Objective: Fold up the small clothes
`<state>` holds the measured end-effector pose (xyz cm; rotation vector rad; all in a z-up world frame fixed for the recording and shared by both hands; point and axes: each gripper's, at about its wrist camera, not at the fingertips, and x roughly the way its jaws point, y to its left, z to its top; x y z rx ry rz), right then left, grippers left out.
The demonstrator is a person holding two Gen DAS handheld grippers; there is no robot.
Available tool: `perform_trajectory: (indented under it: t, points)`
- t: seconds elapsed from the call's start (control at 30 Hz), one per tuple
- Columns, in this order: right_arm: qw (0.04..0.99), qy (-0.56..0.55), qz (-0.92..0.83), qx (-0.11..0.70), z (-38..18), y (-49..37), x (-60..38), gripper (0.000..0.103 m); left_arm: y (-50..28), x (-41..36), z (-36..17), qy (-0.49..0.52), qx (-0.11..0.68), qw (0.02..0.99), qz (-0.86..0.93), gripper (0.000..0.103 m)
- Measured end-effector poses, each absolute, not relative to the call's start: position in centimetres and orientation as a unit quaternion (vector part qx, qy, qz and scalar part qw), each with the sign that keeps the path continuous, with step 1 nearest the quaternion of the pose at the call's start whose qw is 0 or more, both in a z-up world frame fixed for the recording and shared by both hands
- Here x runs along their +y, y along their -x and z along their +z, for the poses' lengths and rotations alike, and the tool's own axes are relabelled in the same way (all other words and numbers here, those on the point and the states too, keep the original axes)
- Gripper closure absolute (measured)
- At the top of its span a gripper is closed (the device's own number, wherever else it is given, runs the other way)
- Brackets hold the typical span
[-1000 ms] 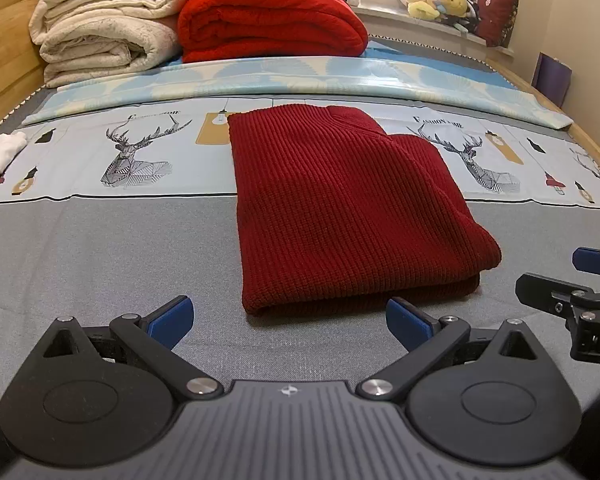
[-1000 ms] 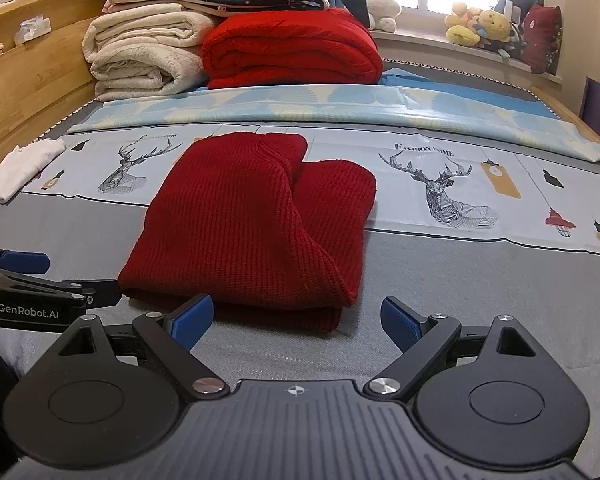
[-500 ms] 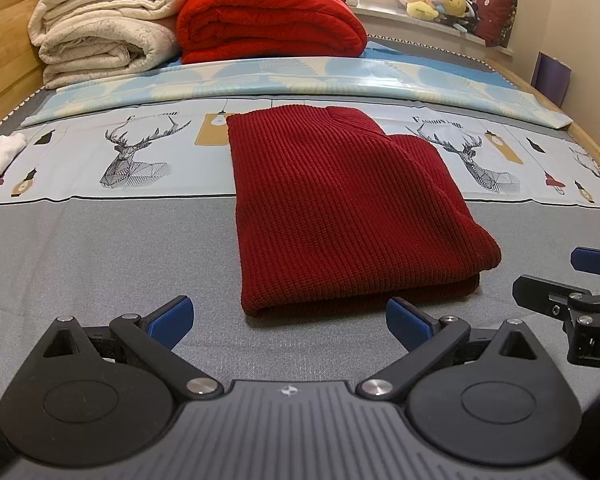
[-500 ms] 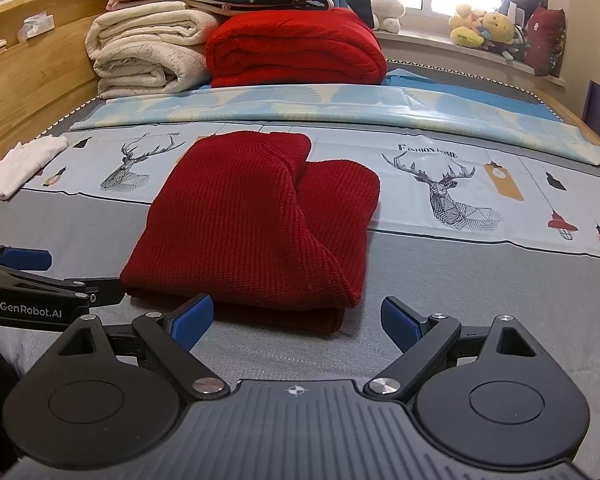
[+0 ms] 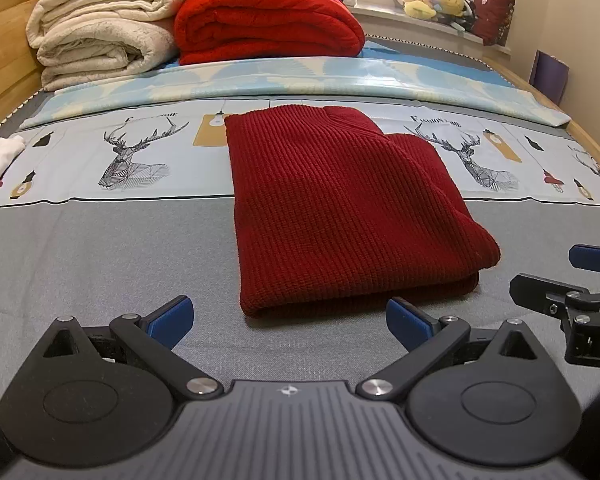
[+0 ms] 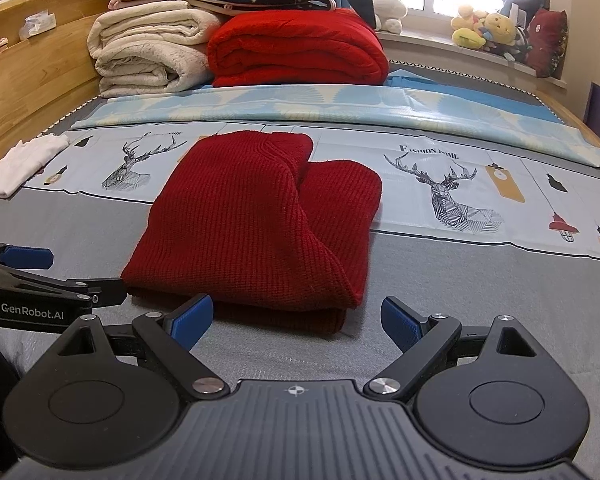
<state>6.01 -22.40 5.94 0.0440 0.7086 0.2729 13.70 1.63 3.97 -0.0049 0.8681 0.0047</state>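
Hovering level before the folded red sweater [image 5: 332, 208], both grippers, left [image 5: 290, 316] and right [image 6: 296, 320], have jaws spread, empty.

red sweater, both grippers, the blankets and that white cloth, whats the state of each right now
dark red knit sweater: folded, lying flat on the bed, untouched
left gripper: open, fingers empty, just short of the sweater's near edge
right gripper: open, fingers empty, at the sweater's near edge
red blanket: folded
cream blanket: folded, stacked
white cloth: loosely folded, lying near the bed's edge

Likely a home bedroom: bed [image 6: 480, 280], stacked blankets [image 6: 148, 56], plush toys [image 6: 484, 28].
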Motion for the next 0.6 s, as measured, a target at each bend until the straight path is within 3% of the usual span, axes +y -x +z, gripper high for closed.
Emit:
perform_trajectory:
  t: [0.6]
  points:
    - [0.928, -0.021, 0.133, 0.346, 5.96, -6.01, -22.4, 0.011, -13.72, 1.52, 3.84, -0.003, 0.42, 0.908, 0.0, 0.0]
